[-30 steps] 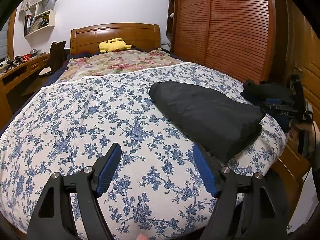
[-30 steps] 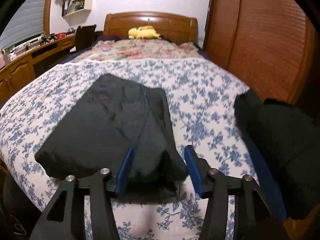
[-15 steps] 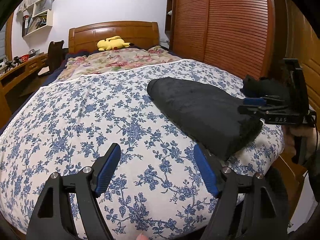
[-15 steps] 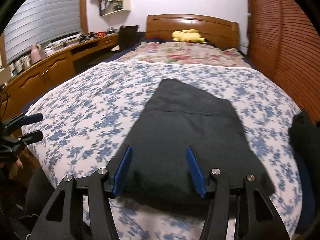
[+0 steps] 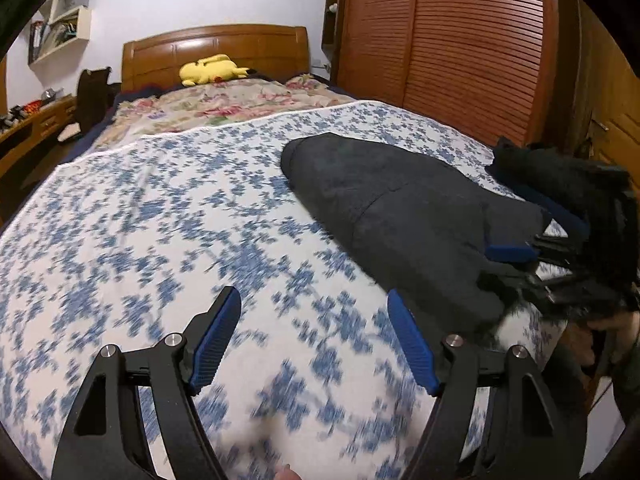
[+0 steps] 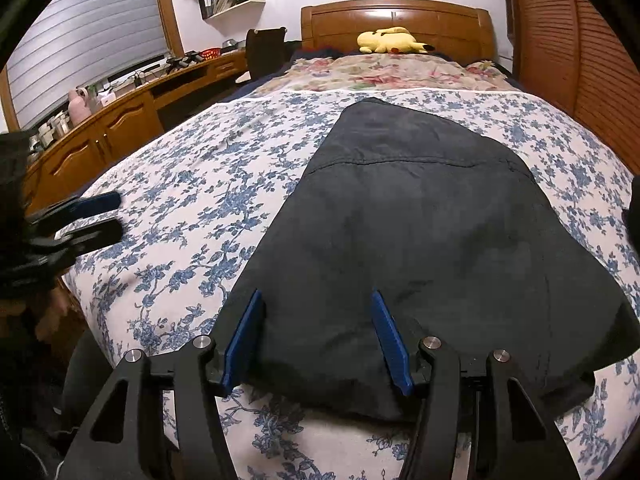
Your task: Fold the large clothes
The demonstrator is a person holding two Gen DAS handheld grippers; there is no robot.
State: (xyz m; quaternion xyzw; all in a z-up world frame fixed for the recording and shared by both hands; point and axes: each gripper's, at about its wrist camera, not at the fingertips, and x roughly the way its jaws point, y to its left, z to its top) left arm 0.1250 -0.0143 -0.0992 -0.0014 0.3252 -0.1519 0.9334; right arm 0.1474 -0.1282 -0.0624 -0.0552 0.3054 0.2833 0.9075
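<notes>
Lying folded on the bed [image 6: 192, 184], the dark garment [image 6: 420, 216] looks soft and floppy; take its near hem. Right tool [image 6: 316, 336] straddles it, open; left tool [image 5: 316, 344] open, empty.

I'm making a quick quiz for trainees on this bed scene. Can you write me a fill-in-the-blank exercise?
1. The dark folded garment lies on a bedspread printed with ____ flowers.
2. The plush toy by the headboard is ____ in colour.
3. The left gripper has ____ between its pads.
4. The right gripper hovers over the garment's ____ edge.

Missing words: blue; yellow; nothing; near
</notes>
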